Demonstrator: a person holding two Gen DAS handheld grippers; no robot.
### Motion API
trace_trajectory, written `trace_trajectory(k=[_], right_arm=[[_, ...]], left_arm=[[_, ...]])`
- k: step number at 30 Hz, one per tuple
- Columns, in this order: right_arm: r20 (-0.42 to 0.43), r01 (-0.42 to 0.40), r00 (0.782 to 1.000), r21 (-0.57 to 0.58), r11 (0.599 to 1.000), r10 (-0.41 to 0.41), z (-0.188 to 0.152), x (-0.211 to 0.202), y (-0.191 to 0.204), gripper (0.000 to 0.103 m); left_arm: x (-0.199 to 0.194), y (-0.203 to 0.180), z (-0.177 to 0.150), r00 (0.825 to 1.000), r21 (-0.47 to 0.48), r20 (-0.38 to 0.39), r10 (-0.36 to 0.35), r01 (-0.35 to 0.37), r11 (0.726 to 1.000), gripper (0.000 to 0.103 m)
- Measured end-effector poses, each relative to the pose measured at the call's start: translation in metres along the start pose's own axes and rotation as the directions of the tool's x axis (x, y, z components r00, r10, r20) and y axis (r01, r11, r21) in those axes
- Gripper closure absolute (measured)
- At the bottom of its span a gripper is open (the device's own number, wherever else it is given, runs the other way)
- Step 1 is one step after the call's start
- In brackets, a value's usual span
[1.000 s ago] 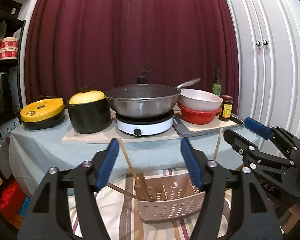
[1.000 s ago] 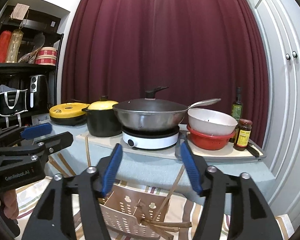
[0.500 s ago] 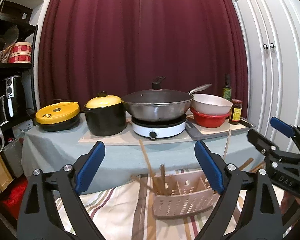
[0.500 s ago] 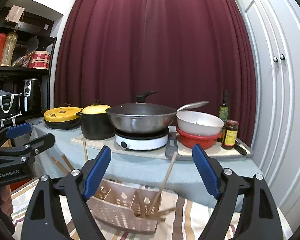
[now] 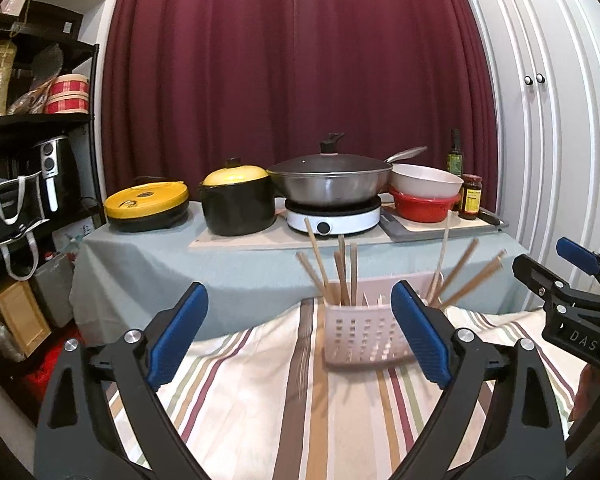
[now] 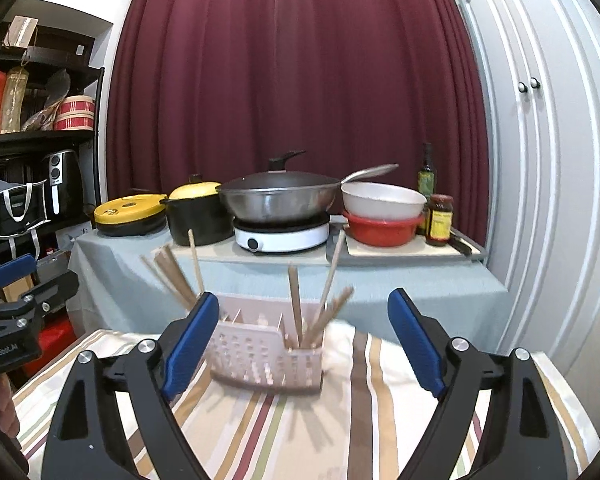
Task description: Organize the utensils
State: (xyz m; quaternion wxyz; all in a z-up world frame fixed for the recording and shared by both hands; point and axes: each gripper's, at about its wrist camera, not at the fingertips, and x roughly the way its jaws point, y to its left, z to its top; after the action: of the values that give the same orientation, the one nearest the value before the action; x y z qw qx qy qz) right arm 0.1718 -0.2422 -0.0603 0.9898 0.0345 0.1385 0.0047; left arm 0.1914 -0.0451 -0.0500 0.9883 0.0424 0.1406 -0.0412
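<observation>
A pale pink perforated utensil basket (image 5: 364, 336) (image 6: 260, 356) stands on a striped cloth (image 5: 260, 400). Wooden chopsticks (image 5: 336, 276) stick up from its left compartment, and more chopsticks (image 5: 460, 276) lean out at its right end. In the right wrist view one bunch of chopsticks (image 6: 172, 276) leans left and another (image 6: 300, 308) stands at the right end. My left gripper (image 5: 299, 290) is open, short of the basket, with nothing between its blue pads. My right gripper (image 6: 303, 298) is open and empty too, also back from the basket. Each gripper shows at the edge of the other's view (image 5: 572, 264) (image 6: 20, 276).
Behind the cloth, a grey-covered table (image 5: 140, 264) carries a lidded wok (image 5: 332, 180) on a white induction cooker, a black pot with a yellow lid (image 5: 236, 204), a yellow appliance, stacked bowls (image 5: 424, 196) and bottles. Dark shelving stands at the left, white cupboard doors at the right.
Both grippers have drawn back from the basket and opened wider. The basket now shows farther off and lower, with its chopsticks standing more upright.
</observation>
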Motion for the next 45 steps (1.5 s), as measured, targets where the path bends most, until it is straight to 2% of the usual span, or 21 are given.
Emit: trace_trajectory(k=[11, 24, 30, 45], right_arm=[[-0.04, 0.015, 0.999, 0.005, 1.0, -0.015, -0.028, -0.068, 0.002, 0.018], [-0.004, 0.03, 1.0, -0.006, 1.0, -0.031, -0.024, -0.133, 0.006, 0.017], [0.006, 0.035, 0.999, 0.002, 0.999, -0.035, -0.025, -0.147, 0.005, 0.017], [0.007, 0.04, 0.999, -0.003, 0.999, -0.04, -0.025, -0.154, 0.003, 0.016]], left_arm=[[-0.075, 0.004, -0.027, 1.0, -0.016, -0.011, 0.029, -0.029, 0.999, 0.007], [-0.148, 0.01, -0.031, 0.998, -0.045, 0.024, 0.063, -0.062, 0.997, 0.004], [-0.163, 0.015, -0.035, 0.998, -0.059, 0.02, 0.065, -0.064, 0.996, 0.004], [-0.178, 0.01, -0.041, 0.998, -0.058, 0.021, 0.054, -0.053, 0.997, 0.004]])
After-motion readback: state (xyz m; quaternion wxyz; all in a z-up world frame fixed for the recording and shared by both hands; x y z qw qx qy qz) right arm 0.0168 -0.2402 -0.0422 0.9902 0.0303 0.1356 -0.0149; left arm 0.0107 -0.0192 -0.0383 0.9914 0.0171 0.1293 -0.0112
